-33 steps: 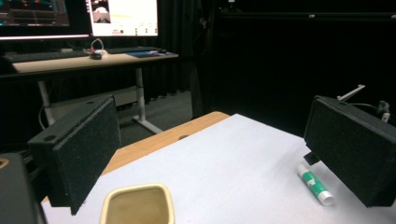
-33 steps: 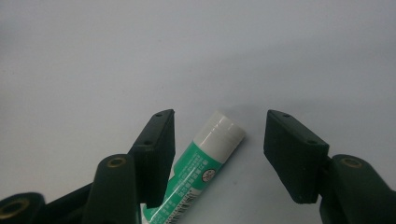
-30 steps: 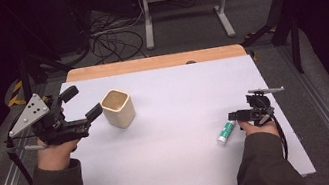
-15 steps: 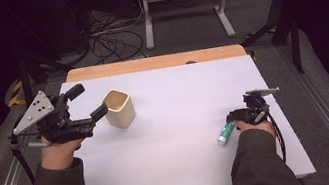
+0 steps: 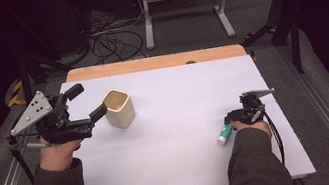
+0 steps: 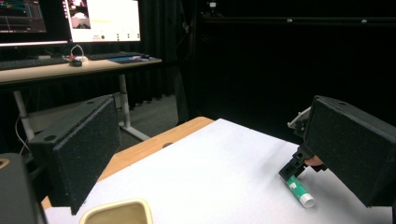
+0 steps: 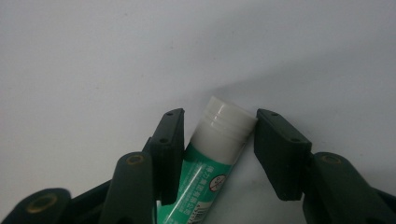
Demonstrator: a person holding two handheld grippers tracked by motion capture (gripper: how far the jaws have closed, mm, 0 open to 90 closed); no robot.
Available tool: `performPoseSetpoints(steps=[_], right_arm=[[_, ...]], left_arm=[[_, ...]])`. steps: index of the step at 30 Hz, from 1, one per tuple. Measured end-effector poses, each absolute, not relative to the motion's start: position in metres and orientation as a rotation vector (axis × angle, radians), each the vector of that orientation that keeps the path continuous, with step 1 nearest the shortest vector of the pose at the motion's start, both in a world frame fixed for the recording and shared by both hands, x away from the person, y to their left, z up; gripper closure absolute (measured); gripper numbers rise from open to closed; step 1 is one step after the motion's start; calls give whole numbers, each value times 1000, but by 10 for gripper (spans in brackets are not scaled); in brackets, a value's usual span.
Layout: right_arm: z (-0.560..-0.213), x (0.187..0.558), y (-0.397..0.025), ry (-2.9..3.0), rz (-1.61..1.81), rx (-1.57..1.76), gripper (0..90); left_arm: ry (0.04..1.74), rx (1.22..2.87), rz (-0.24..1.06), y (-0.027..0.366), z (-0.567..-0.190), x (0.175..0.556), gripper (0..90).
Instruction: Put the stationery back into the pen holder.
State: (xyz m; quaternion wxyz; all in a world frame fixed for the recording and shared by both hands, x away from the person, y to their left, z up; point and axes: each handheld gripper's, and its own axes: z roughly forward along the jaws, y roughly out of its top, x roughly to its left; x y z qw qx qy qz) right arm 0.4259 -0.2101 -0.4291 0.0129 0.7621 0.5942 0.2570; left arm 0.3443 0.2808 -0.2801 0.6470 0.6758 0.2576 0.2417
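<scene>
A green tube with a white cap (image 5: pixel 224 134) lies on the white table at the right. My right gripper (image 5: pixel 233 119) is low over it, open, with a jaw on each side. In the right gripper view the tube (image 7: pixel 210 172) runs up between the jaws of the gripper (image 7: pixel 219 126), its cap level with their tips and close to the right one. A cream square cup (image 5: pixel 118 109) stands upright at the left. My left gripper (image 5: pixel 88 101) hovers wide open just left of the cup, with nothing between its jaws. The left gripper view has the cup's rim (image 6: pixel 116 212) at the bottom and the tube (image 6: pixel 299 189) far off.
The white sheet (image 5: pixel 180 140) covers the table, and a wooden strip (image 5: pixel 152 63) runs along its far edge. Beyond it are a desk frame and cables on the floor. A desk with monitors (image 6: pixel 70 18) stands in the background.
My right gripper has shifted a little left and down over the tube, which stays on the table. My left gripper has edged right, toward the cup.
</scene>
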Motion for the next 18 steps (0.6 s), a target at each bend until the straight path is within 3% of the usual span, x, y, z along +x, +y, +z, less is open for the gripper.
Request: performPoseSetpoints(steps=[5,6,18], right_arm=[[-430,427,-213,1850,808,2396,586],[-431,428,-215,1855,824,2395,653],[-429,427,-218,1881,898,2291,656]], left_arm=[[584,1537,550,280,-280,344,43],[584,1538,551,280,-280,344,44],[585,1567,559,275,-283,346,44]])
